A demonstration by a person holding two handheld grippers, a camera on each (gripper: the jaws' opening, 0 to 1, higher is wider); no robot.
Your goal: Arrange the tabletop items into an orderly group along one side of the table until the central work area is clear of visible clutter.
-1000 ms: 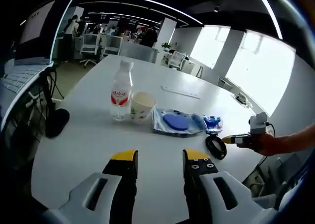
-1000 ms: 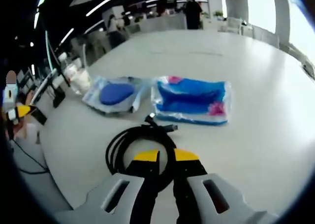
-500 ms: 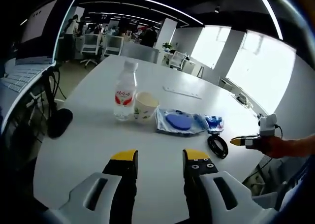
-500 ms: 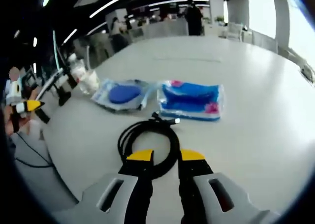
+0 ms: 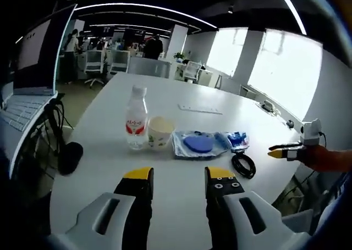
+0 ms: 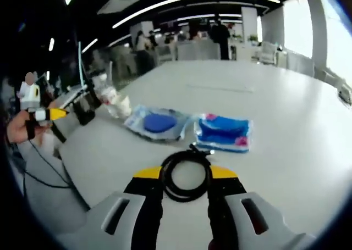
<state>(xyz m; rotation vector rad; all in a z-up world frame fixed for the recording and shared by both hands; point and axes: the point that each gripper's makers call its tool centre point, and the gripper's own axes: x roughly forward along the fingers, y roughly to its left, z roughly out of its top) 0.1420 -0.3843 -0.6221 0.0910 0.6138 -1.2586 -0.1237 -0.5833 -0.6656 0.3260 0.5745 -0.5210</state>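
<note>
Right gripper view: your right gripper (image 6: 186, 173) hangs open and empty above the coiled black cable (image 6: 186, 174), near the table (image 6: 286, 129) edge. Beyond lie the blue packet (image 6: 223, 132), bagged blue disc (image 6: 158, 123), paper cup (image 5: 159, 133) and bottle (image 5: 135, 118), already in a row. Your left gripper (image 5: 179, 176) is open, empty. Judged: row nearly complete; next, confirm the cable's alignment.

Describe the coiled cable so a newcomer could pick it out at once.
On the big white table, a row of items runs from a water bottle past a paper cup to two plastic packets. The black cable lies at the end of that row, just before the blue packet: the only dark ring-shaped loop.
</note>
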